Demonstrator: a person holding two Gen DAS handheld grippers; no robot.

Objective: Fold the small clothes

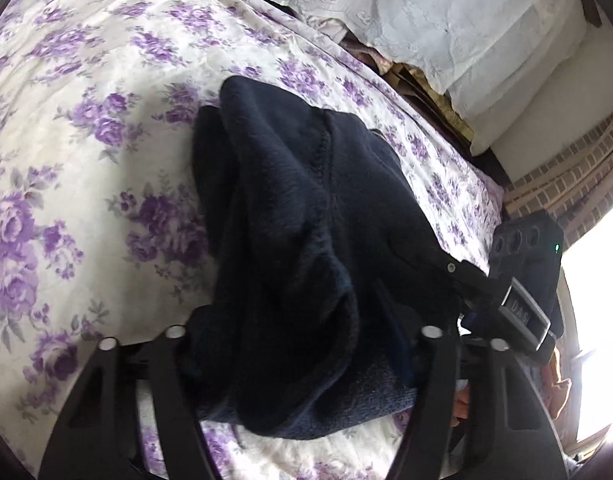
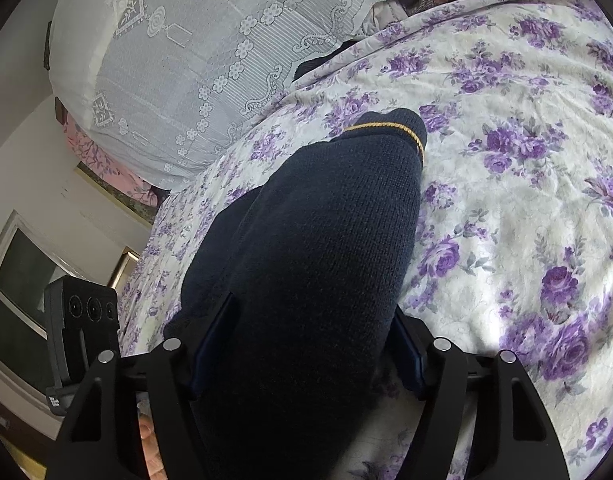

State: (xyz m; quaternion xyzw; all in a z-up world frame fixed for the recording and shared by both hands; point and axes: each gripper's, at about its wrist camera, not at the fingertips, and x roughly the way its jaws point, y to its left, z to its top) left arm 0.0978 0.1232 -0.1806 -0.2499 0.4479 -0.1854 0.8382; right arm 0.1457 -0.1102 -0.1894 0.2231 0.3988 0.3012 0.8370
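A: What was the surface, and what kind of room was it?

B: It was a bed with a white bedspread (image 1: 86, 128) printed with purple roses. Behind it a white lace cover (image 2: 194, 64) lay over a pile of bedding. In the left wrist view there was a brick-pattern wall (image 1: 574, 176) and a very bright window at the right edge. In the right wrist view I saw a pale wall and a window frame (image 2: 14, 280) at the left.

A: And the clothing?

B: It was a dark navy knitted garment (image 2: 322, 240), lying on the bedspread close in front of both cameras. It was bunched and partly folded over itself, not flat. In the right wrist view its far end had a thin yellow line (image 2: 390, 128) near the edge. In the left wrist view a seam ran down its middle, and the fabric looked fuzzy.

A: How did the jaws stand?

B: The right gripper (image 2: 306, 344) had the garment between its two fingers, and the blue pads (image 2: 410, 356) seemed to press against the thick fold on both sides. The left gripper (image 1: 302, 356) also had the cloth bunched between its fingers, but the fabric covered the pads, so I could not tell if they were pressing on it.
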